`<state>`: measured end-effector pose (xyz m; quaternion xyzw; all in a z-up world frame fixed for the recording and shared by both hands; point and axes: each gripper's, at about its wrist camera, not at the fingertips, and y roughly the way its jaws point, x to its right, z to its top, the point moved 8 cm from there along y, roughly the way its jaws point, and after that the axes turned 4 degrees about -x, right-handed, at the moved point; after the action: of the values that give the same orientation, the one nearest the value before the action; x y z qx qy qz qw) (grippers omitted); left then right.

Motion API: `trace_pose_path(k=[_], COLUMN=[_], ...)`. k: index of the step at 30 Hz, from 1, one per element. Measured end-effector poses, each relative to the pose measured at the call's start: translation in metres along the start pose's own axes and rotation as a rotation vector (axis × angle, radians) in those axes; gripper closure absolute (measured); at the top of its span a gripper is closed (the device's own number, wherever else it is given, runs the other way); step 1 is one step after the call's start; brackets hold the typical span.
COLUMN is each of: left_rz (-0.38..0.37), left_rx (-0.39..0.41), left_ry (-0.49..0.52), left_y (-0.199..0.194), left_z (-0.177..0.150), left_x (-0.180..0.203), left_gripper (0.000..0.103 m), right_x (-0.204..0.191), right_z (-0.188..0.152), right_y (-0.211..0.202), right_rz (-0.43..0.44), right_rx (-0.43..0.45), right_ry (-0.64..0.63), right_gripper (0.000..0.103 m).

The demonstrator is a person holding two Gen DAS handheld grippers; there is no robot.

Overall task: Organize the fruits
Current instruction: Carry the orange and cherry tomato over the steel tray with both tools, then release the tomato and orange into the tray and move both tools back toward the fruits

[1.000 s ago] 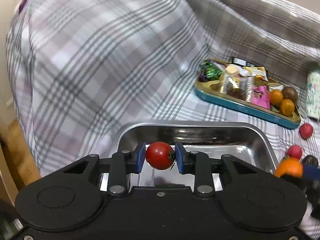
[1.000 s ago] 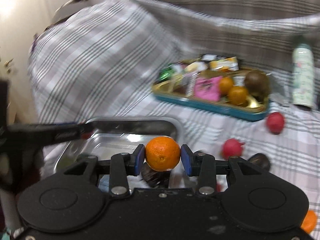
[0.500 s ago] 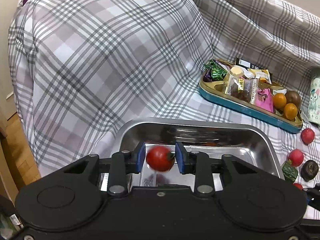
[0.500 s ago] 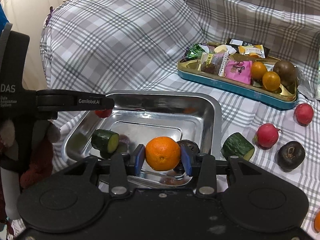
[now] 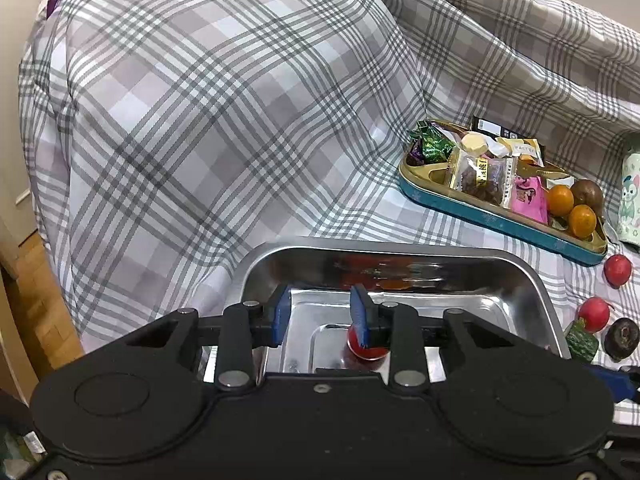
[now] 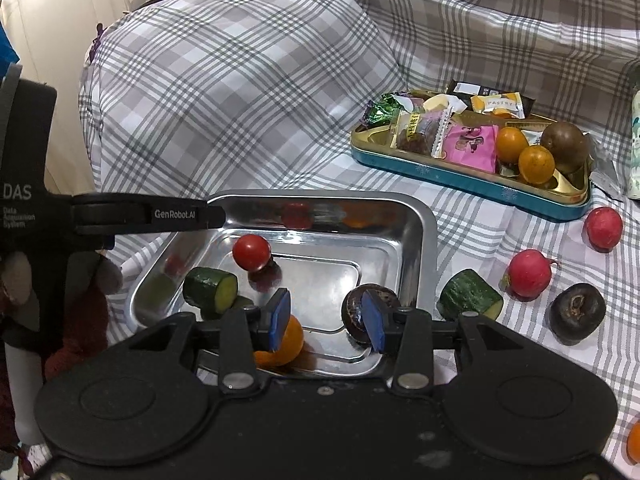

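left gripper [image 5: 320, 314] spread — tomato [image 5: 366, 350] below | right gripper [image 6: 326, 322] spread — orange [image 6: 286, 344] below

Left gripper [image 6: 120, 216], seen from the right wrist: finger reads "GenRobot.AI"; body reads "DAS", with "Data Acquisition System" small beneath it. Far right, yellow snack packet [image 6: 496, 104] in the teal tray [image 6: 460, 186] reads "PASTRY". Other wrappers illegible.
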<state>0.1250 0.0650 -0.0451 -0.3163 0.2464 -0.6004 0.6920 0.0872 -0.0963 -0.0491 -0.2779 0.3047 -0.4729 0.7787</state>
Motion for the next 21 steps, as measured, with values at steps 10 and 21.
trace_pose_path(k=[10,21], left_rz=[0.020,0.033], left_rx=[0.010,0.016], left_ry=[0.037,0.080], left_y=[0.000,0.001], left_z=[-0.001,-0.001], left_x=[0.003,0.010], left_gripper=[0.062,0.062], right_x=[0.008,0.036], right_z=[0.001,0.006], right_y=[-0.003,-0.010], right_rz=[-0.022,-0.088], right_rx=[0.007,-0.001], right_ry=[0.032,0.126], right_gripper=[0.060,0.060])
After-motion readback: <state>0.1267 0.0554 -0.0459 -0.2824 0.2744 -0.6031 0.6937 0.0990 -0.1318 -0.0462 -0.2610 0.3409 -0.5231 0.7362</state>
